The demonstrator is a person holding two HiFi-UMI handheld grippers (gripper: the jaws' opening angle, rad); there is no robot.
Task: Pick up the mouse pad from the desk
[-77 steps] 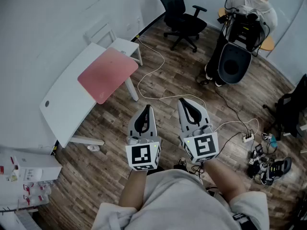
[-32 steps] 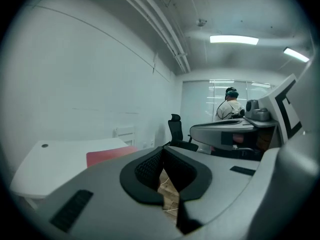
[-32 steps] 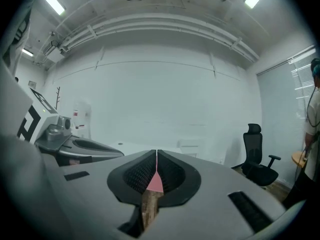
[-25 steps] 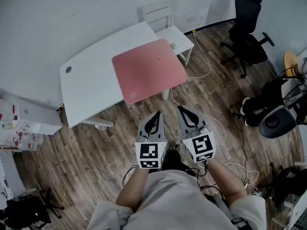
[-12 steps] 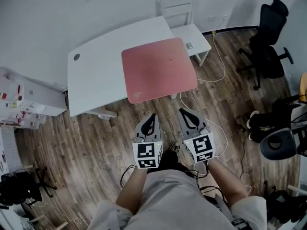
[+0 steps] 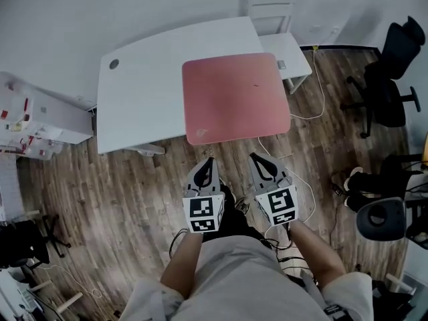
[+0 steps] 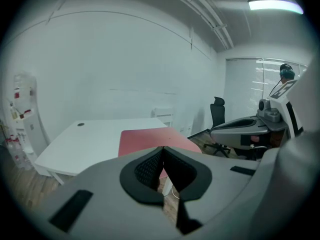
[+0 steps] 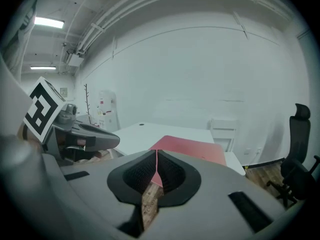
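A large pink mouse pad (image 6: 235, 96) lies flat on the right half of a white desk (image 6: 144, 92), its near edge at the desk's front edge. It also shows in the left gripper view as a pink mouse pad (image 7: 142, 136) and in the right gripper view as a pink mouse pad (image 8: 192, 147). My left gripper (image 6: 208, 160) and right gripper (image 6: 254, 156) hang side by side over the wooden floor, short of the pad's near edge. Both are shut with nothing between the jaws. In its own view the left gripper (image 7: 163, 148) points at the pad, as does the right gripper (image 8: 156, 151).
A white chair (image 6: 275, 25) stands behind the desk's right end. Black office chairs (image 6: 391, 72) stand at the right, a white cable (image 6: 317, 99) trails over the floor, and a white drawer unit (image 6: 37, 119) sits left of the desk. A grey wall rises behind.
The desk and pad have shifted rightward and nearer in the head view as I turned toward them. Both grippers have sunk a little and stayed shut.
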